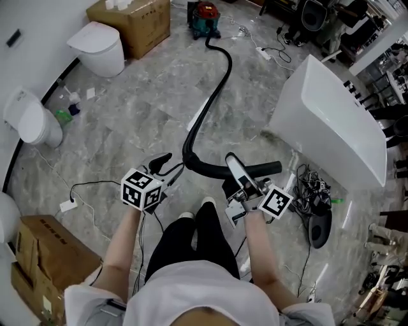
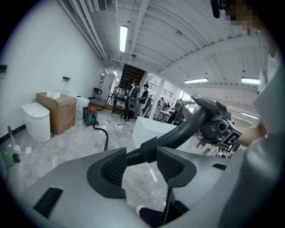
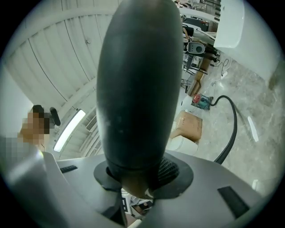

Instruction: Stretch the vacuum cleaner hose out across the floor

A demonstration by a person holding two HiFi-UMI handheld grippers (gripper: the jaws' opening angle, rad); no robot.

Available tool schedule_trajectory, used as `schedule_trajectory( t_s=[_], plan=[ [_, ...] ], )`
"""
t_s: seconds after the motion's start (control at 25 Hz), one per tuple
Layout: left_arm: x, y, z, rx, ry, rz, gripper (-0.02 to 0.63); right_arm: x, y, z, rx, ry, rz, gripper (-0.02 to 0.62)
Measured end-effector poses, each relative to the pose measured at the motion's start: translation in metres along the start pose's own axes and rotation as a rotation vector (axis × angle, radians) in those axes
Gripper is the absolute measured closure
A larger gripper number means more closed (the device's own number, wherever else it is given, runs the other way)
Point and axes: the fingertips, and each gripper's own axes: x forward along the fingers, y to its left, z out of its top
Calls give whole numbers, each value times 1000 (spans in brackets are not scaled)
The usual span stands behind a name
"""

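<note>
A red and teal vacuum cleaner stands on the far floor. Its black hose snakes toward me, bends at my feet and ends in a rigid black tube. My left gripper is shut on the ribbed hose just behind its smooth cuff. My right gripper is shut on the rigid tube, which fills the right gripper view and stands up between the pads. The right gripper also shows in the left gripper view, and the vacuum cleaner in the right gripper view.
A white bathtub stands at the right, with tangled cables and a black device beside it. Toilets and cardboard boxes line the left wall. A power strip lies near the vacuum.
</note>
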Motion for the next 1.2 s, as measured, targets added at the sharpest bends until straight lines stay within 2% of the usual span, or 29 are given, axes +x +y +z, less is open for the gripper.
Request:
schedule_trajectory(
  t_s=[0.24, 0.4, 0.44, 0.72, 0.92, 1.04, 1.12, 1.2],
  plan=[
    [-33, -12, -25, -149, -23, 17, 407, -32, 28, -4, 79, -30, 89, 459],
    [-44, -40, -34, -431, -134, -92, 407, -50, 47, -7, 98, -26, 159, 459],
    [-46, -49, -38, -479, -156, -110, 407, -58, 52, -9, 104, -27, 176, 459],
    [-51, -124, -73, -540, -195, -132, 407, -129, 78, -15, 111, -14, 242, 457],
    [-65, -155, -98, -576, -206, -101, 407, -166, 104, -33, 129, 29, 294, 459],
    [-77, -160, -108, -589, -208, -79, 407, -178, 120, -45, 161, 40, 345, 458],
    [-88, -160, -112, -631, -232, -82, 407, -183, 134, -56, 161, 51, 377, 457],
    [-101, -162, -110, -736, -294, -141, 407, -186, 149, -64, 158, 58, 411, 457]
  ],
)
